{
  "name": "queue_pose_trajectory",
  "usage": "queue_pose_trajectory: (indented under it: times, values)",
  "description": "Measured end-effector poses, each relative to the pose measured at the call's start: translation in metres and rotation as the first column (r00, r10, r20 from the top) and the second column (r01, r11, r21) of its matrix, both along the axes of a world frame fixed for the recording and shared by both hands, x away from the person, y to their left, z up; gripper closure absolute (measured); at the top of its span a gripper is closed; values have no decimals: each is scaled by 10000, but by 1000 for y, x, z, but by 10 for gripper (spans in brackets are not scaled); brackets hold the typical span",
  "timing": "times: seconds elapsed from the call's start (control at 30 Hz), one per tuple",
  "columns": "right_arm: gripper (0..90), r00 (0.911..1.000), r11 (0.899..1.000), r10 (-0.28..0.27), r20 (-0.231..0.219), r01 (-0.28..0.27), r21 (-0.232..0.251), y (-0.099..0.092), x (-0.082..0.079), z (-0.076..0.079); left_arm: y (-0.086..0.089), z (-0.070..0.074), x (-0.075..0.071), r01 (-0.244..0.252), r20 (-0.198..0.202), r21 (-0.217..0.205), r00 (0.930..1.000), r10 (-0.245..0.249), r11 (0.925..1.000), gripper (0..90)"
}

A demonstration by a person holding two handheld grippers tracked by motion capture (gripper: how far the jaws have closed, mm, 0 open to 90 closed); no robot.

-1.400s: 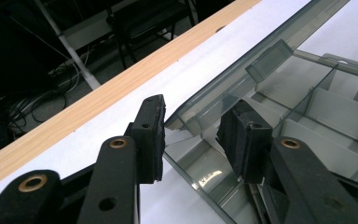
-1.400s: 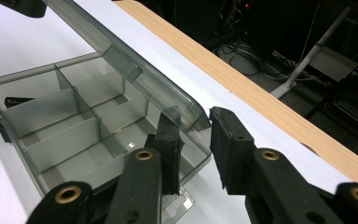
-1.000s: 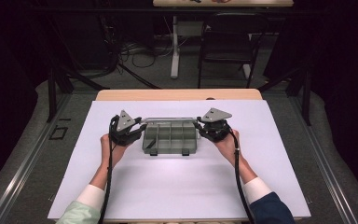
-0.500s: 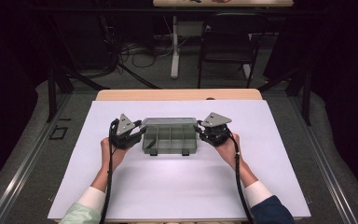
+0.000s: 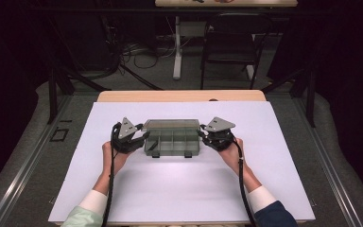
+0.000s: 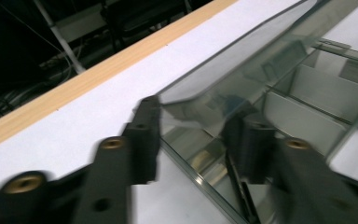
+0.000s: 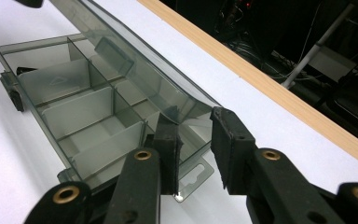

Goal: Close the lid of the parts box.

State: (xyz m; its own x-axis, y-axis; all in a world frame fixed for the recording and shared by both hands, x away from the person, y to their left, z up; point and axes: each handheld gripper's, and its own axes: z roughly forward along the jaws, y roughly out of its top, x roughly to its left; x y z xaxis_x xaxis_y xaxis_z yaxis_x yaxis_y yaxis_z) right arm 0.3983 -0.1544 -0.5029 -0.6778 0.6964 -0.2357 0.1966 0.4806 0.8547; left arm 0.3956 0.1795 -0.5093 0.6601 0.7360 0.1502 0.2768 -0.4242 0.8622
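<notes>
surface [image 5: 179, 189]: white sheet, wood strip along the far edge; organiser box sits mid-surface, toward that far edge.
box [image 5: 170, 143]: smoky clear plastic compartment organiser, dividers inside, compartments look empty, two dark latches on the near wall.
lid [image 5: 171, 124]: hinged at the box's far side, part-raised and tilted.
left claw [image 5: 143, 135]: at the box's left end, jaws apart, straddling the lid's end corner; real pinch or not, cannot tell.
right claw [image 5: 201, 134]: at the box's right end, jaws apart either side of the lid corner, no firm clamp seen.
step (judgement): swinging the lid; move both ends together, equal height, else thin lid twists or box skids.
views: high view gives symmetry and box position; right gripper view adds the hang tab [image 7: 200, 177] and dividers; left gripper view blurred.
</notes>
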Motion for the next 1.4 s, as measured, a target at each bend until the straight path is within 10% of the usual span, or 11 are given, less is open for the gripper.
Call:
queue_pose_trajectory:
  times: [0.17, 0.3, 0.6, 0.83, 1.07, 1.2, 1.4]
  values:
    - [722, 10000, 10000, 16, 5, -16, -52, 0, -1, -1, 7, 14, -12, 632, -575, -799, 9960, -679, 9948, 334]
    - [722, 10000, 10000, 52, -27, -52, -84, -1, -1, -2, 10, 35, -18, 504, -293, -1632, 9980, -558, 9853, 472]
    - [723, 9998, 9997, 116, -133, -119, -216, -1, -4, -5, 2, 30, -1, 15, -1266, -1281, 9918, -178, 9918, 842]
    - [609, 9979, 9986, 458, -451, -469, -254, -4, -8, -4, 6, 24, -3, 239, -1470, -1456, 9881, -455, 9891, 869]
    - [374, 9765, 9881, 1528, -1518, -1540, 38, -13, -11, 4, 4, 15, -5, 343, -1513, -1359, 9870, -549, 9901, 846]
    - [416, 9698, 9836, 1795, -1651, -1794, 157, -13, -14, 7, 3, 11, -7, 426, -1566, -1179, 9858, -610, 9921, 848]
    - [719, 9813, 9866, 1567, -1121, -1503, 631, -13, -18, 13, 3, 5, -8, 474, -1614, -1012, 9849, -634, 9937, 886]
